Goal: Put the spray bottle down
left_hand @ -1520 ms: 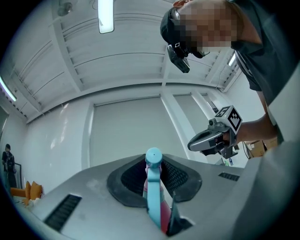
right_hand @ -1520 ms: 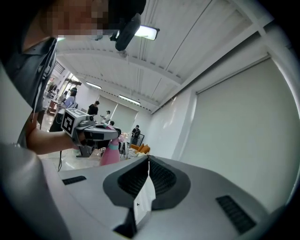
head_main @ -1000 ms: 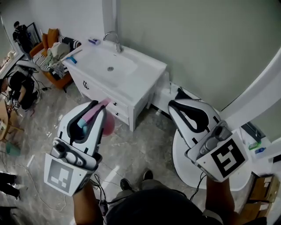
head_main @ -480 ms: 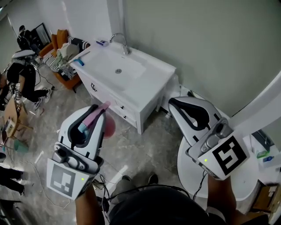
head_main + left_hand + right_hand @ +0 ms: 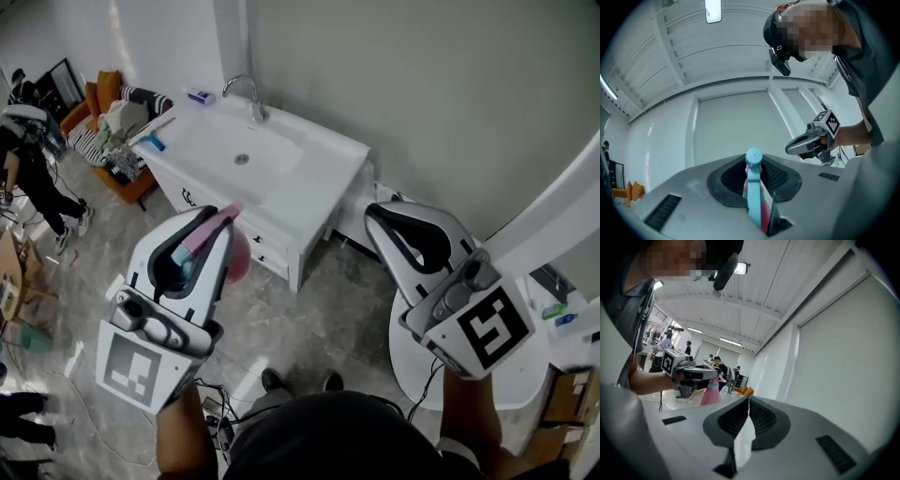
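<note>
The spray bottle (image 5: 232,260) is pink with a teal trigger head. My left gripper (image 5: 212,223) is shut on it and holds it in the air above the floor, in front of the white vanity (image 5: 323,173). In the left gripper view the teal head (image 5: 753,197) stands pinched between the jaws of the left gripper (image 5: 753,161). My right gripper (image 5: 382,223) hovers to the right, shut, with nothing in it. The right gripper view shows the right gripper (image 5: 748,401) with its pads pressed together. To its left there, the left gripper (image 5: 689,372) carries the pink bottle (image 5: 710,393).
The vanity has a sink and a faucet (image 5: 244,92), with small items at its back left. A round white platform (image 5: 530,380) lies at the right. An orange chair piled with clothes (image 5: 112,127) and a person (image 5: 28,164) are far left. Cables trail on the marble floor (image 5: 319,319).
Both grippers keep much the same pose and the bottle stays in the left one. The head view has shifted slightly, so the vanity sits a little differently in the frame.
</note>
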Motion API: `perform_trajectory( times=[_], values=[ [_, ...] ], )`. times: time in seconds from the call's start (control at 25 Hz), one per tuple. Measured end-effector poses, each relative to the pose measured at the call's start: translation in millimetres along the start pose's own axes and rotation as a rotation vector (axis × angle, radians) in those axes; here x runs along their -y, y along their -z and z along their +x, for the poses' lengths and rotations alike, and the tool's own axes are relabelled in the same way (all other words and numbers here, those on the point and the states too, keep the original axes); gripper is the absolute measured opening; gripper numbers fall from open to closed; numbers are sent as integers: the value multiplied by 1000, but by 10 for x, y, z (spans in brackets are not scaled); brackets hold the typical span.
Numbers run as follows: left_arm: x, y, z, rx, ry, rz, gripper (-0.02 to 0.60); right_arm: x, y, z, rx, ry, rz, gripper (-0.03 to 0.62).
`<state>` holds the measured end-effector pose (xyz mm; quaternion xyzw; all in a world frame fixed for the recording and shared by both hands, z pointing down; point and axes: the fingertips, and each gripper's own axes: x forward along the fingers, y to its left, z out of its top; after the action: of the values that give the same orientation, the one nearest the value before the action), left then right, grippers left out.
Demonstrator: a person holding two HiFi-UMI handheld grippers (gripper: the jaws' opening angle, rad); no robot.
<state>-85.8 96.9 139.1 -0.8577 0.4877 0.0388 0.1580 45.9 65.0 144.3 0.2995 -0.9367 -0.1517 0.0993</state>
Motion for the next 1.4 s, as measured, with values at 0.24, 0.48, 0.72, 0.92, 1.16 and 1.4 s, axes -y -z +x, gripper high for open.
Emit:
perform_trajectory(
  times=[0.24,0.48,0.72,0.92,1.16,1.4],
  values=[
    [-352,76,-126,13,40,-9,61,-184,-64,338,-10,33,0,9],
    [-643,253,-202,33,51,-58,61,-333,-7,643,-48,36,-10,9],
    [-693,498,-34,6,42,-84,61,-203,108,842,-35,1,-5,9],
    [-780,548,176,-17,5,-72,61,69,204,1020,-44,-41,0,9],
    [-888,700,581,-22,-56,-70,61,459,284,1309,7,-108,4,9],
    [-903,884,868,-90,-87,-64,61,750,478,1444,-3,-160,37,9]
  ],
)
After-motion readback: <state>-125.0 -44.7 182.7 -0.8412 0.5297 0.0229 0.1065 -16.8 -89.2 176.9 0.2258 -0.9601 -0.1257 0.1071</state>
